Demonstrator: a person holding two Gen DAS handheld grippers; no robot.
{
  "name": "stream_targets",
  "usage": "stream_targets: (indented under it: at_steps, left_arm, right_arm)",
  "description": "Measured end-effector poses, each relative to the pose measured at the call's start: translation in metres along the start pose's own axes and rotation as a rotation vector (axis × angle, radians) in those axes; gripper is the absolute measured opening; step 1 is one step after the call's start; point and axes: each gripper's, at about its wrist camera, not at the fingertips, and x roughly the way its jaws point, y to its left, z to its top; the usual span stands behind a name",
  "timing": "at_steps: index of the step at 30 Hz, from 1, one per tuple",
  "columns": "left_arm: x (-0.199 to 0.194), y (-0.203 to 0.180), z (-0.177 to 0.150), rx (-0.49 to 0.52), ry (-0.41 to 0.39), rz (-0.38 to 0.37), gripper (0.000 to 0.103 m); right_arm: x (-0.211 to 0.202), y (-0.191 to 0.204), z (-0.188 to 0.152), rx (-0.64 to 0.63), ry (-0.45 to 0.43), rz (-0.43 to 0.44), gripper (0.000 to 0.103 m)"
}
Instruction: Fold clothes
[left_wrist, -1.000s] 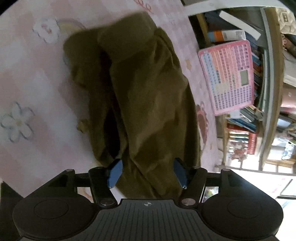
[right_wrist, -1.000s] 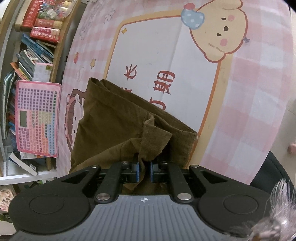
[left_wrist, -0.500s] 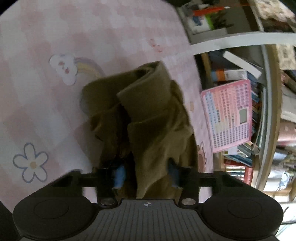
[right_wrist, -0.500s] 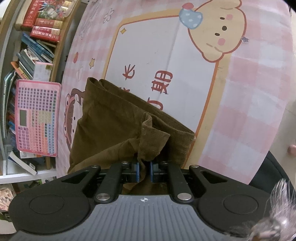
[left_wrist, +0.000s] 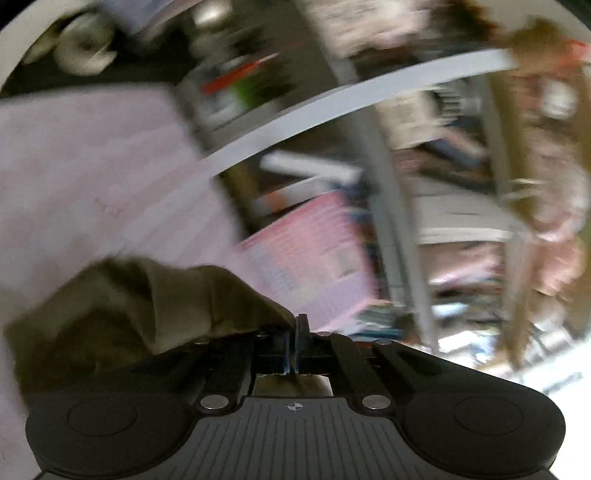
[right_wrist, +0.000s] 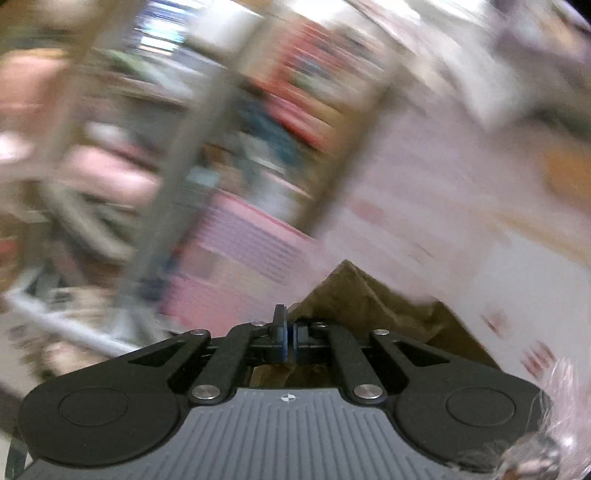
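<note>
Matt olive cloth garment (left_wrist: 122, 306); matt black plastic hand-held gripper (left_wrist: 294, 341), ribbed housing.

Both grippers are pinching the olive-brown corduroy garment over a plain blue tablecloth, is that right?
Not quite. The left gripper and right gripper do pinch the olive-brown corduroy garment, but the left wrist view shows the tablecloth is pink checked, not plain blue.

A crowded bookshelf (left_wrist: 424, 206) stands beyond the pink tablecloth (left_wrist: 92, 177), whose top lies bare.
</note>
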Motion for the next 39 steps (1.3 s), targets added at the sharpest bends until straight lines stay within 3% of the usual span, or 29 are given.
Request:
stream_targets:
  at_steps: [1, 3, 7, 9, 10, 15, 19, 22, 25, 27, 30, 34, 36, 39]
  left_arm:
    - [-0.006, 0.006, 0.0, 0.007, 0.01, 0.003, 0.001]
    - [-0.011, 0.032, -0.008, -0.018, 0.051, 0.08, 0.001]
    - [-0.015, 0.105, -0.038, -0.137, 0.129, 0.283, 0.001]
    - [-0.015, 0.121, -0.046, -0.163, 0.14, 0.324, 0.001]
    - [-0.015, 0.122, -0.047, -0.163, 0.14, 0.328, 0.001]
    - [0.002, 0.084, -0.026, -0.081, 0.107, 0.251, 0.001]
    - [-0.001, 0.031, -0.007, 0.024, 0.034, 0.081, 0.001]
    - [-0.016, 0.032, -0.008, 0.041, 0.036, 0.021, 0.001]
    - [-0.021, 0.073, -0.024, -0.015, 0.108, 0.116, 0.001]
    - [-0.021, 0.105, -0.038, -0.08, 0.148, 0.224, 0.001]
    - [-0.023, 0.124, -0.05, -0.105, 0.163, 0.275, 0.001]
    - [-0.017, 0.115, -0.043, -0.065, 0.16, 0.274, 0.001]
    - [-0.018, 0.099, -0.037, -0.027, 0.145, 0.227, 0.001]
    - [-0.022, 0.07, -0.028, 0.039, 0.115, 0.138, 0.001]
  right_arm:
    - [-0.012, 0.008, 0.001, -0.036, -0.02, 0.045, 0.003]
    - [-0.023, -0.006, -0.017, -0.027, 0.024, 0.015, 0.003]
    - [-0.01, -0.076, -0.076, 0.113, 0.196, -0.216, 0.003]
    - [-0.001, -0.113, -0.104, 0.192, 0.274, -0.337, 0.003]
    - [0.0, -0.121, -0.109, 0.21, 0.283, -0.358, 0.003]
    - [0.009, -0.099, -0.088, 0.123, 0.252, -0.312, 0.003]
    - [0.011, -0.026, -0.038, -0.04, 0.112, -0.137, 0.003]
    - [-0.019, -0.002, -0.025, -0.097, 0.013, -0.021, 0.003]
    - [-0.028, -0.034, -0.047, -0.062, 0.068, -0.114, 0.003]
    - [-0.012, -0.072, -0.076, 0.005, 0.181, -0.25, 0.003]
    - [0.003, -0.119, -0.109, 0.071, 0.275, -0.394, 0.003]
    - [0.003, -0.128, -0.115, 0.096, 0.264, -0.397, 0.003]
    - [0.007, -0.114, -0.105, 0.066, 0.248, -0.376, 0.003]
    - [-0.006, -0.065, -0.076, -0.027, 0.126, -0.247, 0.003]
